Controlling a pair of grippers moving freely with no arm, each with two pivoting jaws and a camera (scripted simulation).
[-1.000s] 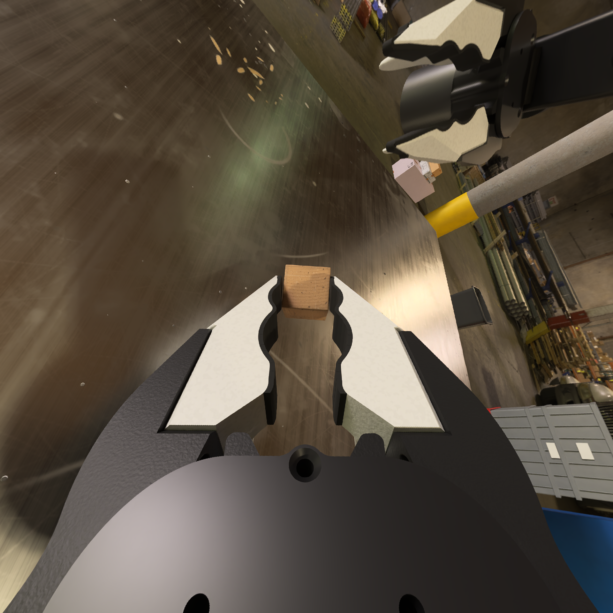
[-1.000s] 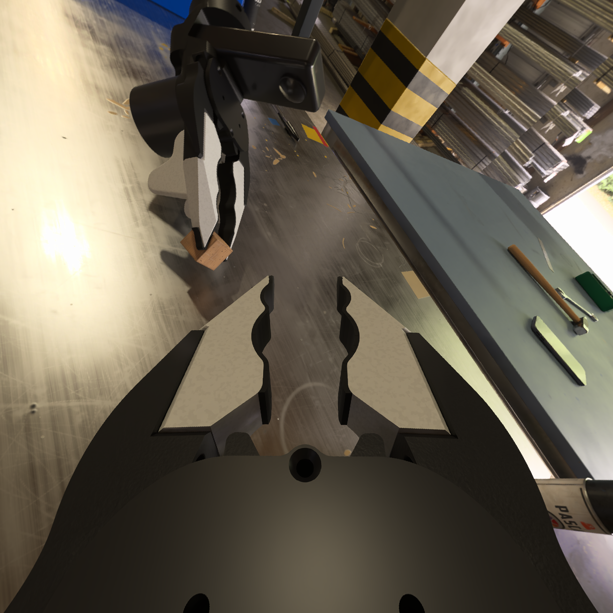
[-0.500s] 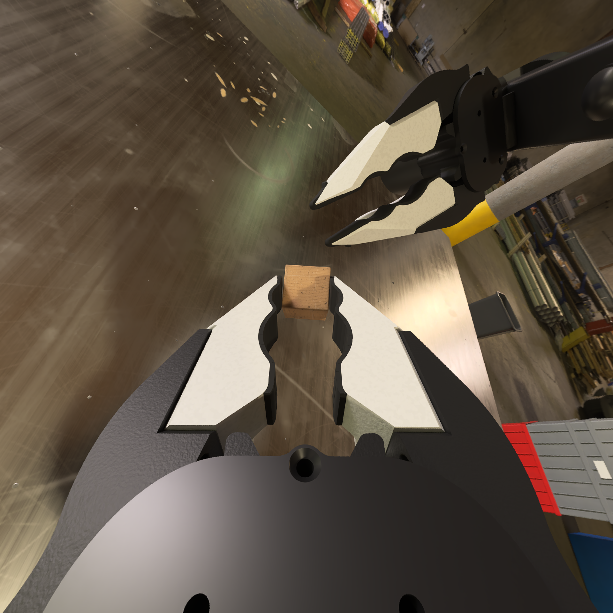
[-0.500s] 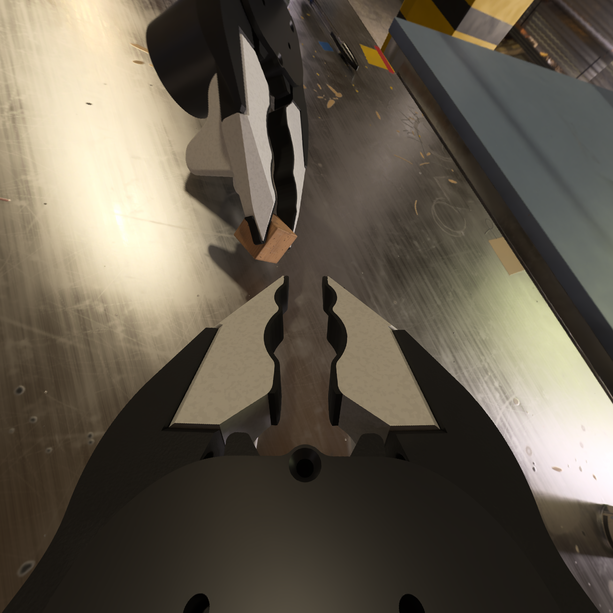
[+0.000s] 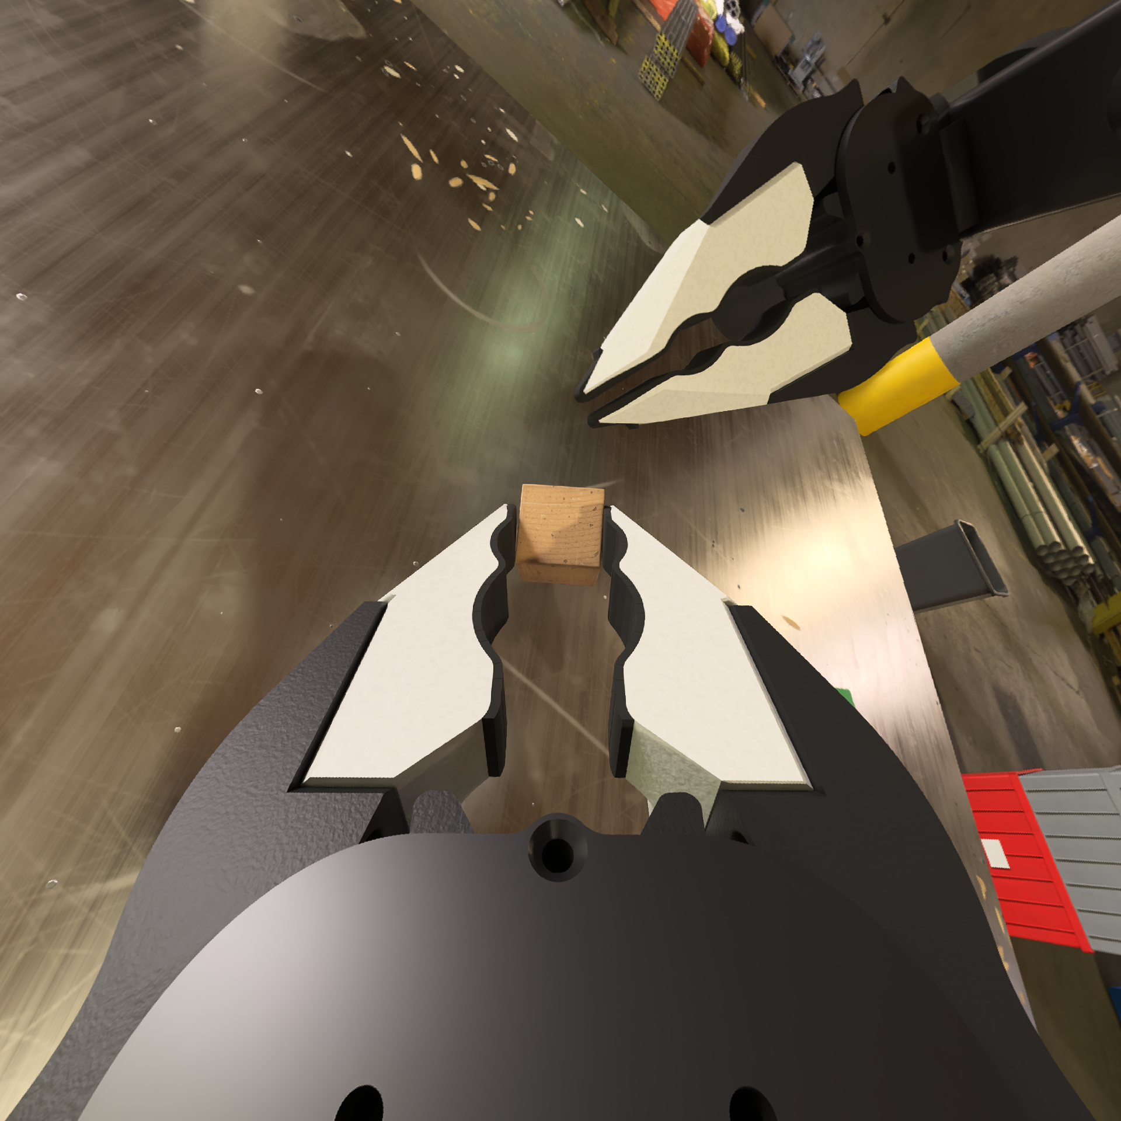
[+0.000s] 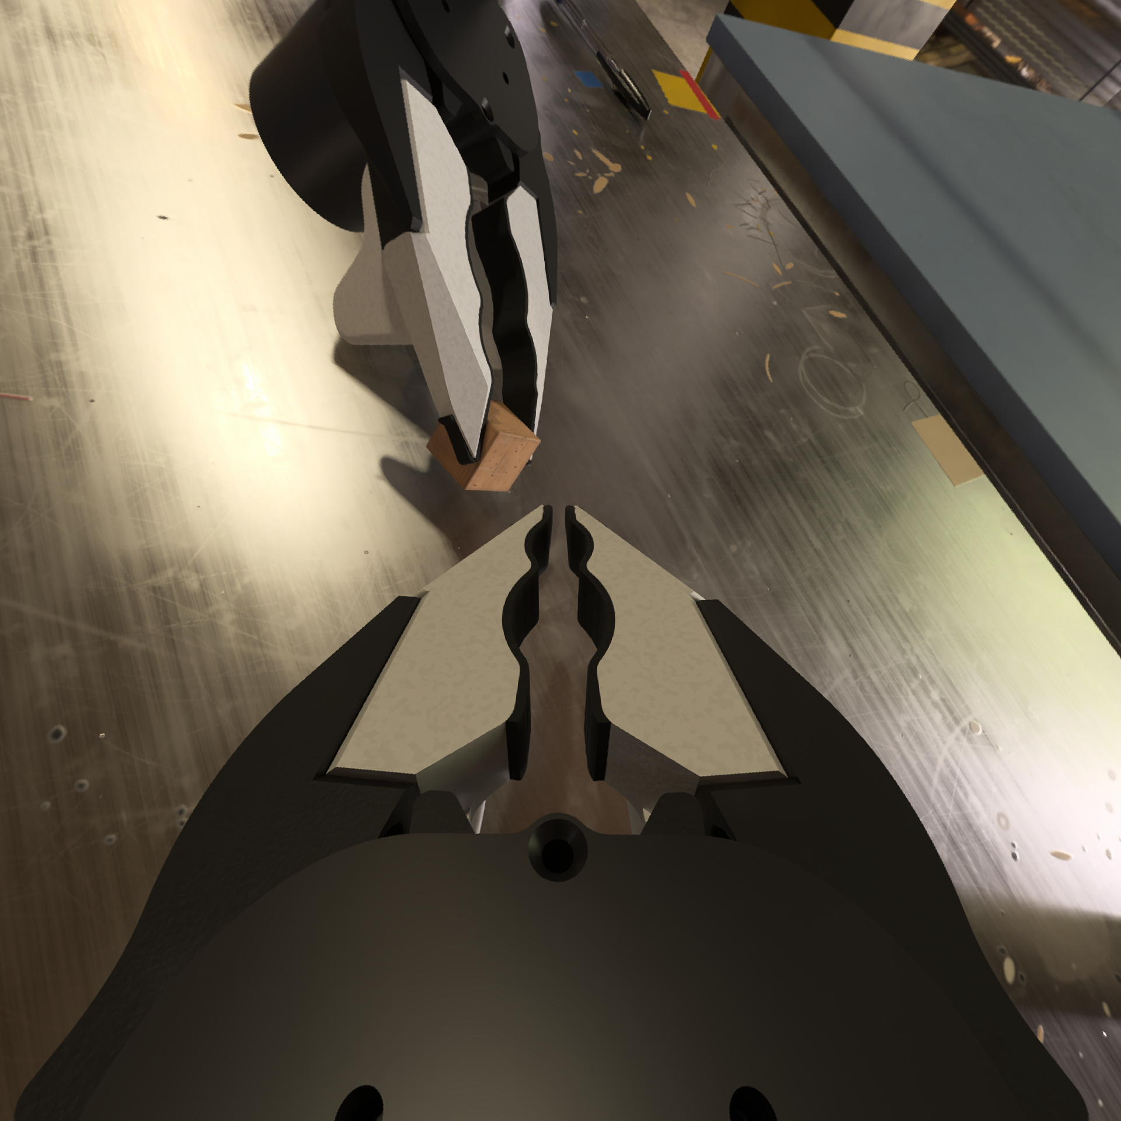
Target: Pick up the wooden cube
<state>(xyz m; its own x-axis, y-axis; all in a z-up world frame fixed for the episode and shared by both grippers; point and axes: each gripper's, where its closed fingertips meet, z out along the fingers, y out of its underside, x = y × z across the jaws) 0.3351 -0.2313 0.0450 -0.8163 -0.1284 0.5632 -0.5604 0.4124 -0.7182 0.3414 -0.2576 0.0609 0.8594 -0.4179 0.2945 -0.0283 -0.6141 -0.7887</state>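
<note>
A small wooden cube [image 5: 561, 543] sits between the fingertips of my left gripper [image 5: 558, 515], which is shut on it and holds it above the scratched metal table [image 5: 242, 364]. In the right wrist view the cube [image 6: 494, 452] hangs clear of the table with its shadow below, and the left gripper [image 6: 494, 424] comes down from the upper left. My right gripper [image 6: 559, 512] is shut and empty, its tips just short of the cube. It also shows in the left wrist view [image 5: 588, 403], up and to the right of the cube.
A grey-blue bench top [image 6: 940, 212] runs along the right of the table. A white object [image 6: 364, 309] stands behind the left gripper. A grey post with a yellow band [image 5: 898, 388], a dark bin [image 5: 952, 570] and a red and grey crate [image 5: 1043, 861] lie beyond the table edge.
My right gripper has closed from open to shut and moved in close to the cube. The left gripper still holds the cube, lifted off the table.
</note>
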